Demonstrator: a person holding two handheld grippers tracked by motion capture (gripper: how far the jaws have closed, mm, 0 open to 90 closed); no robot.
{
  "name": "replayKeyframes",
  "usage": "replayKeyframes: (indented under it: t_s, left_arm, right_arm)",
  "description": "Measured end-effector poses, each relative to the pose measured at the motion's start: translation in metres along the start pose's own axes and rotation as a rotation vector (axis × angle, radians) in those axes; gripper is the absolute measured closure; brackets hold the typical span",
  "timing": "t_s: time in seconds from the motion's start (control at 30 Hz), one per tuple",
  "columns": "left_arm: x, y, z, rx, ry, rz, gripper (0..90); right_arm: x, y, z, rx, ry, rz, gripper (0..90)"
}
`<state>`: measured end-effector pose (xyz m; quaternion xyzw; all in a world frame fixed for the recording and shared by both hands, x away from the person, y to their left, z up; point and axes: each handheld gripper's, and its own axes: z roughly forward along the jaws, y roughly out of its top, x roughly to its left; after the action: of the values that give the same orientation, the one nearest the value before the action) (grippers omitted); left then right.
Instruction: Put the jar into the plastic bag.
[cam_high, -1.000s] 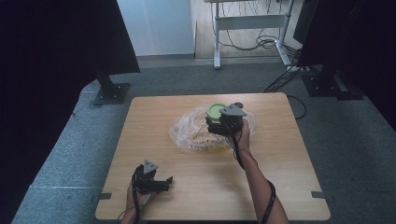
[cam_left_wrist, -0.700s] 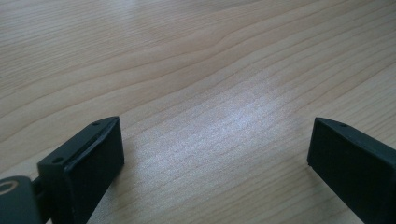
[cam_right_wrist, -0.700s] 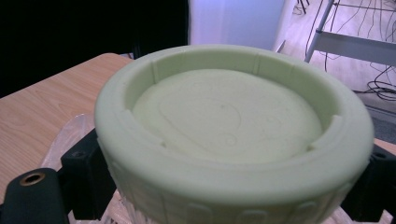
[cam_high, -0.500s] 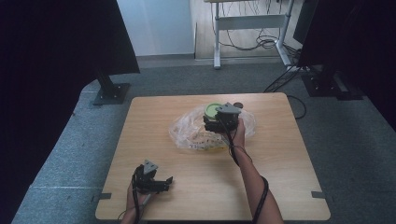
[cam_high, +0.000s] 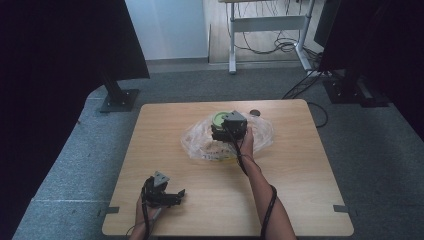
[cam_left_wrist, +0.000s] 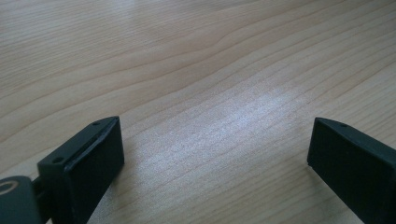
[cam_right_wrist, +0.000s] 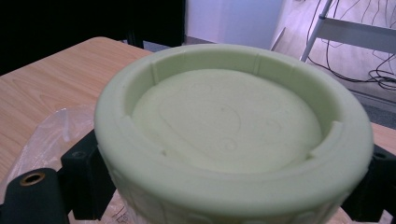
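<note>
We see the right gripper clamped on the green lid mid-table over the plastic bag — left gripper spread wide w/ nothing in it, near the front edge.

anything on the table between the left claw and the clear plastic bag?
No. In the high view, bare wooden tabletop separates the left claw from the crumpled clear plastic bag.

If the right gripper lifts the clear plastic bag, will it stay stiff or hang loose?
The clear plastic bag lies crumpled and wrinkled on the table, so it would probably sag and fold. It looks thin, so likely light, and its glossy film may slip between jaws.
</note>
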<state>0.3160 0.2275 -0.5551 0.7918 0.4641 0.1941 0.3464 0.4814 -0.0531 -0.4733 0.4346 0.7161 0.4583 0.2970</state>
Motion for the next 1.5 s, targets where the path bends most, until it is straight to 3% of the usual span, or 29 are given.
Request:
replayKeyframes:
  t_s: [0.37,1.17,1.33,1.5]
  left_arm:
    - [-0.001,0.0,0.0,0.002,0.003,0.005,3.4]
    - [-0.002,0.0,0.001,0.007,0.012,0.012,3.4]
    - [-0.002,0.0,0.001,0.007,0.011,0.012,3.3]
    - [-0.002,0.0,0.001,0.007,0.011,0.014,3.3]
  right_arm:
    - [-0.005,-0.009,0.012,0.014,-0.026,0.057,11.1]
    - [-0.009,-0.024,0.007,0.014,-0.037,0.057,10.7]
    - [-0.007,-0.023,0.007,0.017,-0.057,0.043,6.4]
    - [-0.003,-0.021,0.002,0.002,-0.08,0.067,0.1]
